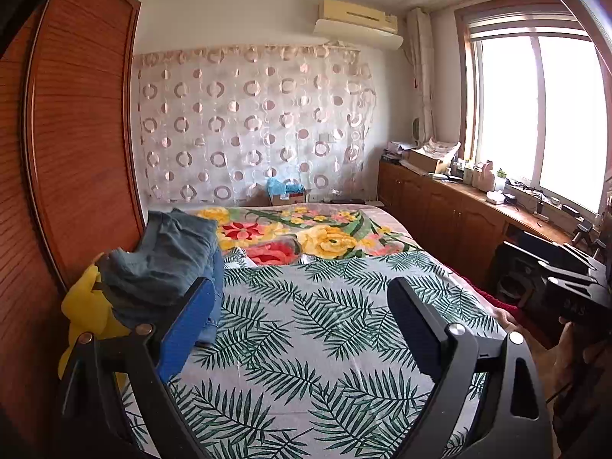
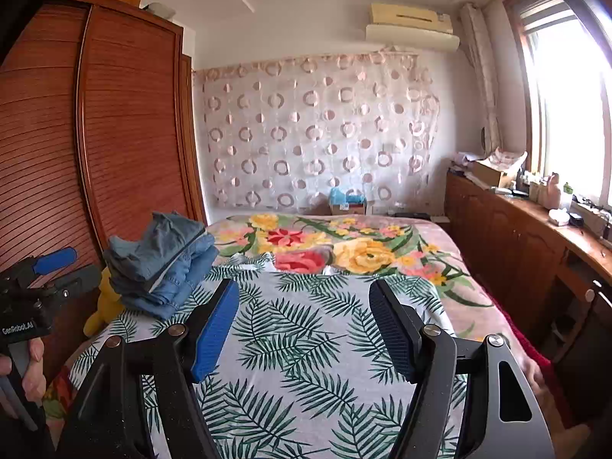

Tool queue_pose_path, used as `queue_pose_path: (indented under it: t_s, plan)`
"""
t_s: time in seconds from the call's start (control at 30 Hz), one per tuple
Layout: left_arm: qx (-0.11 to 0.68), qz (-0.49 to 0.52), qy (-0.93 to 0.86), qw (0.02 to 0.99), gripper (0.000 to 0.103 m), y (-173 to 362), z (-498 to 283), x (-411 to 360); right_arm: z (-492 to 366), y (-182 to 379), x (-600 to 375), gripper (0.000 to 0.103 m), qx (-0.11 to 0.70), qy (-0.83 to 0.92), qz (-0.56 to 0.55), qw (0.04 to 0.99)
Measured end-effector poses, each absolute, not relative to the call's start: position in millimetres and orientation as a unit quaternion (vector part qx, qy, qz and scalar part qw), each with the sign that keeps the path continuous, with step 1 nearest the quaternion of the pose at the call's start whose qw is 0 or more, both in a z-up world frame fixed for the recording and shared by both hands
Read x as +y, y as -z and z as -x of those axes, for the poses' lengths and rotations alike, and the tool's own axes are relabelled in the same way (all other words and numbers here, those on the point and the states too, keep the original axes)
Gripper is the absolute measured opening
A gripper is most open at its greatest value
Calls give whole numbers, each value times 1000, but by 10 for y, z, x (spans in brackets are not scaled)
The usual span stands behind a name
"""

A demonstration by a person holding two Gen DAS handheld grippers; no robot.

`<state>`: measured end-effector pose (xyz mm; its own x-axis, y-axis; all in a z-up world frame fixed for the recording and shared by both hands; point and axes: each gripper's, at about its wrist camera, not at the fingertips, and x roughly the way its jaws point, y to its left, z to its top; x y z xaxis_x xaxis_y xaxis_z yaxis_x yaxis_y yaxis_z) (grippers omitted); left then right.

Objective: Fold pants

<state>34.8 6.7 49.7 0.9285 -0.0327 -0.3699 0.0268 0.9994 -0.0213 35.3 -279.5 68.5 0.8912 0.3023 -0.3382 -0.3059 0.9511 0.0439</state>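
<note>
The bed [image 2: 306, 344] wears a leaf-print sheet [image 2: 298, 329] in front and a flowered blanket [image 2: 344, 248] behind. Folded blue pants [image 2: 164, 264] are stacked at its left edge, touching a yellow soft toy [image 2: 103, 306].

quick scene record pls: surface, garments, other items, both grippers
surface: bed with palm-leaf print sheet, floral blanket at the far end
garments: stack of folded blue denim pants, at the bed's left edge by the wooden wardrobe
other items: yellow plush toy beside the stack
left gripper: open, nothing between the pads
right gripper: open, empty, above the sheet
fold status: stack looks folded; no loose pants visible
</note>
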Motion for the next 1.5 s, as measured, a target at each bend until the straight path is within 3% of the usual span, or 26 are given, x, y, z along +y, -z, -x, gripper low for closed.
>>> queue_pose_path:
  t_s: [1.5]
  plan:
    - [175, 8, 17, 984, 92, -528, -216, -2, -183, -588, -2899, 72, 163, -142, 6, 976]
